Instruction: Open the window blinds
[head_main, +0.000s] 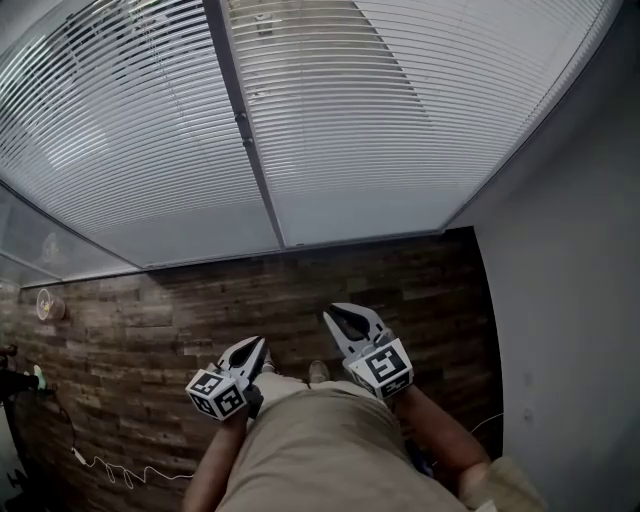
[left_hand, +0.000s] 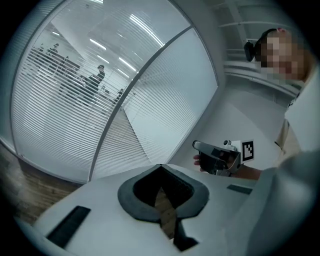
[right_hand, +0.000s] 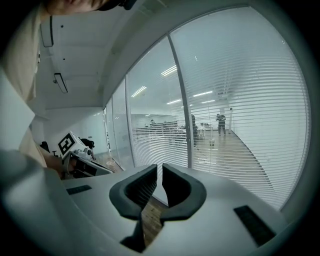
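Both my tongs are pressed shut with nothing between the jaws. The left gripper (head_main: 255, 350) sits low and near me, and the right gripper (head_main: 334, 316) is just beside it, its tips a little further forward, both aimed toward the window. The window blinds (head_main: 400, 110) hang ahead, lowered over two glass panes, their slats tilted enough that the room beyond shows through. A grey upright post (head_main: 250, 150) parts the panes, and the blinds' bottom edge stops just above the floor line. Between my tips and the glass lies a band of dark wood floor (head_main: 150, 320) — that is my room forward. On my right a grey wall (head_main: 570, 300) meets the glass in a corner near the right tong. On my left the floor runs on, with a white cable (head_main: 110, 467) lying across it.
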